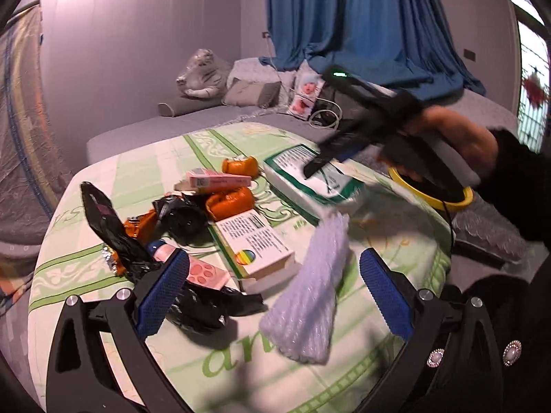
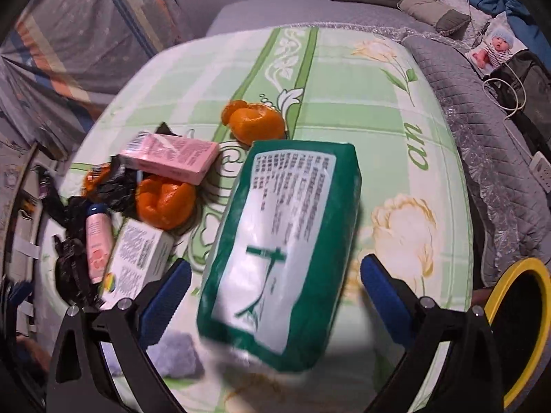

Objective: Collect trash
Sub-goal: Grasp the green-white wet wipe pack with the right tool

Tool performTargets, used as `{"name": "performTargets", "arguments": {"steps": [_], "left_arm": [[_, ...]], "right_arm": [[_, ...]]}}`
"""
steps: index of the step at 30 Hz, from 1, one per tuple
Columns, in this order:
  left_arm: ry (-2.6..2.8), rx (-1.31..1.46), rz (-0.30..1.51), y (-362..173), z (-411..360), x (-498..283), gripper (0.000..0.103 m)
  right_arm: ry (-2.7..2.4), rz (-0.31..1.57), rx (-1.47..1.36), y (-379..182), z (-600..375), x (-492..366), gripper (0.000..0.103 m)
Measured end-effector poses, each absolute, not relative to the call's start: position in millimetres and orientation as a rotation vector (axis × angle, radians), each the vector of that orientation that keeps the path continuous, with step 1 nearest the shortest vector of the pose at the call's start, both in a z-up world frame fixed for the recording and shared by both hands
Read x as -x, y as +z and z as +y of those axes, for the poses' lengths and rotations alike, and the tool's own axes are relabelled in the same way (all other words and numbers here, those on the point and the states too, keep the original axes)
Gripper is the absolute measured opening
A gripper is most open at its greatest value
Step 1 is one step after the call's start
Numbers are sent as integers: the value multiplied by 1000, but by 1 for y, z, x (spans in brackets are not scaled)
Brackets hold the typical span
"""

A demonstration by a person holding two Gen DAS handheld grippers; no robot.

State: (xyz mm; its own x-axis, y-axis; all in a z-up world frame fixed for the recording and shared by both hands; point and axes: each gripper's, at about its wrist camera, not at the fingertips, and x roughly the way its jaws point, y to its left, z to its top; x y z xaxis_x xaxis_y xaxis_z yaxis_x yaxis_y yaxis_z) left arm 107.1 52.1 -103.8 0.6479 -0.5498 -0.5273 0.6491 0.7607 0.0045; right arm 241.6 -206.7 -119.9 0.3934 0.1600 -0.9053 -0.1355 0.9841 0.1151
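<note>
Trash lies on a green-patterned table [image 1: 144, 179]. My left gripper [image 1: 275, 289] is open above a pale foam sleeve [image 1: 310, 292], beside black wrappers [image 1: 206, 309] and a white box [image 1: 255, 244]. My right gripper [image 2: 275, 292] is open, its jaws on either side of a green-and-white tissue pack [image 2: 286, 241], apart from it. The pack [image 1: 310, 179] and the right gripper [image 1: 330, 155] over it also show in the left wrist view. Orange peels [image 2: 165, 203], a pink box [image 2: 172, 158] and a pink tube [image 2: 98, 241] lie to the left.
A yellow-rimmed bin [image 2: 516, 327] stands off the table's right side; it also shows in the left wrist view [image 1: 430, 186]. A grey bed [image 1: 206, 117] with pillows, a plush tiger and cables lies behind, under a blue curtain [image 1: 361, 17].
</note>
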Motion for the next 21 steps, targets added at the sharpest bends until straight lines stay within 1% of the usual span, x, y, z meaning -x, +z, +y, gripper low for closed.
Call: {"name": "performTargets", "arguments": {"steps": [5,15,16,17,18,19,20,21], "left_arm": [[-741,-236,536,-112,43,-102,95],[-783,-234,588,-123,36,-108,95],[-786,-234,592,-122,35,-109,95],[-793,-237,595,-122,33,-110,95],[-799,-239,597,-122,32,-111,95],[-805,-241,599,-122,31,-111,95],[-812,-248,604,-123,28,-113,95],[-813,-253,609,-124,27,-114,95]], "right_arm": [[129,1247,26,-145,-194,-267,95],[97,1318,48,-179,-188,-288,95],[92,1310,38,-178,-190,-288,88],[89,1294,36,-175,-191,-287,79],[112,1278,29,-171,-192,-286,74],[135,1269,17,-167,-193,-285,61],[156,1259,-1,-163,-196,-284,55],[180,1239,-26,-157,-201,-282,54]]}}
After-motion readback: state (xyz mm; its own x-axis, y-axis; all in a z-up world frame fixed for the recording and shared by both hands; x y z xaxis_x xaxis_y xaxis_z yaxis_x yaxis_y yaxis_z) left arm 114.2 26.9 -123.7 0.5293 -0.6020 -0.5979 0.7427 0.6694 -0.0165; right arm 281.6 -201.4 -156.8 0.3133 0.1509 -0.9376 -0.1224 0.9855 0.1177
